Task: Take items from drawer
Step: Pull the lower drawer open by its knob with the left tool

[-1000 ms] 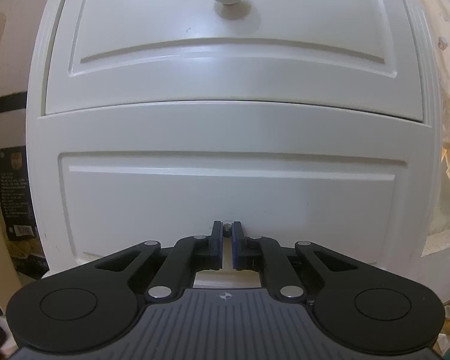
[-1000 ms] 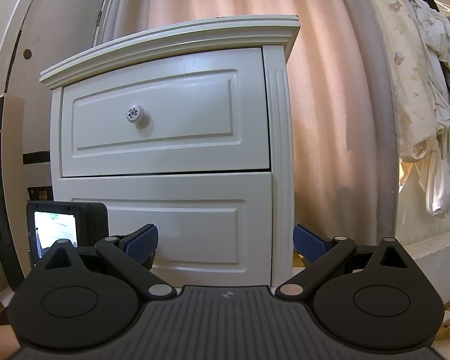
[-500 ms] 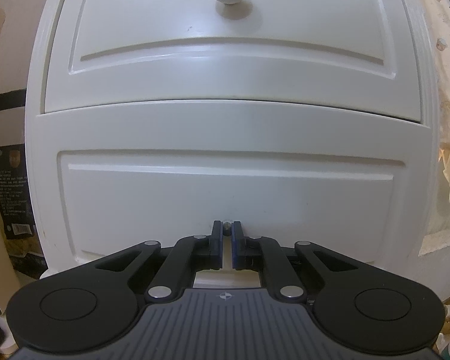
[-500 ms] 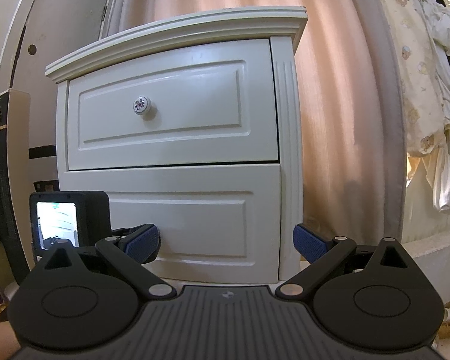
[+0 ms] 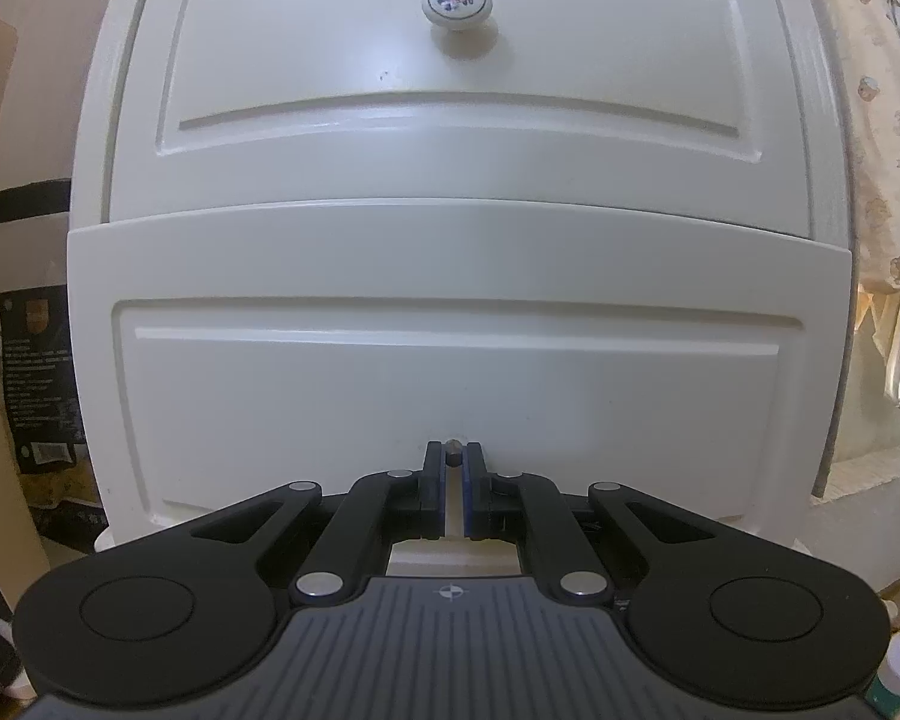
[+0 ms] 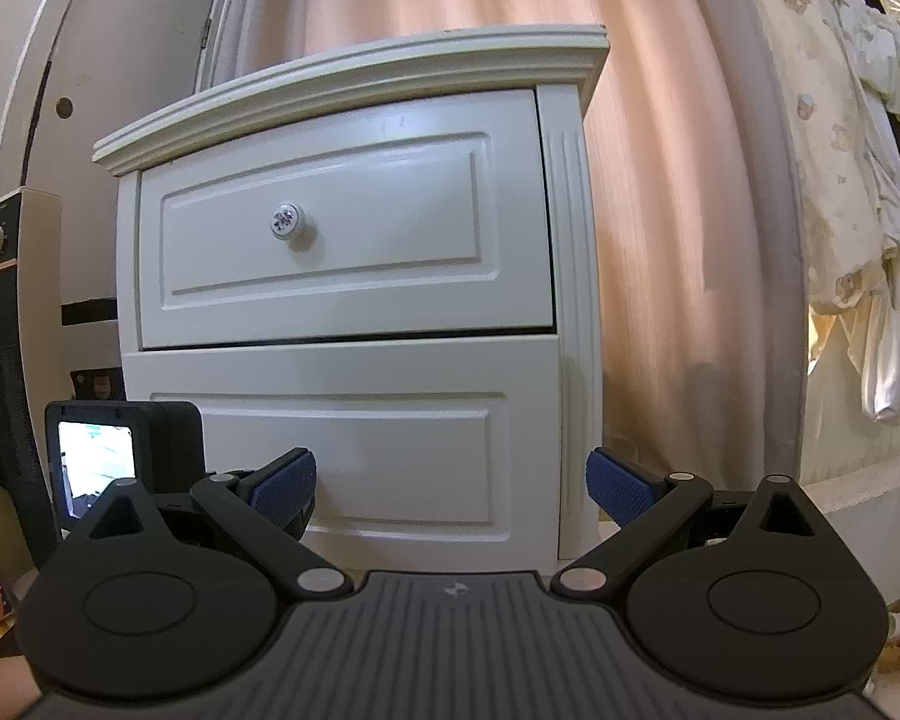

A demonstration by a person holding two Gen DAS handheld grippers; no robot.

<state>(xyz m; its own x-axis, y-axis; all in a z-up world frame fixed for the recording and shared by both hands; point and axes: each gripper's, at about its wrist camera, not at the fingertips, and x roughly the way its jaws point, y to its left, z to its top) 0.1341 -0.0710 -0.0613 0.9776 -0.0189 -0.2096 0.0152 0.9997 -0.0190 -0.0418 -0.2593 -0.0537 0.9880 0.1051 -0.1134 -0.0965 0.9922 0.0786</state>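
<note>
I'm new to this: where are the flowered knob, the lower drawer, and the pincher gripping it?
flowered knob [image 5: 457,2], left wrist view, painted face.
lower drawer [image 5: 450,384], left wrist view, front panel.
left gripper [image 5: 453,461], left wrist view, between fingertips.

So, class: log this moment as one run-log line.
left gripper: shut on lower drawer stub | lower drawer: slightly out | right gripper: open, idle

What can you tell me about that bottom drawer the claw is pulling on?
The bottom drawer is glossy cream-white, seemingly painted wood, with a raised rectangular panel. It stands pulled slightly out, its top edge jutting ahead of the top drawer. The left claw is shut on its small metal stub, low on the front. Its contents are hidden.
</note>
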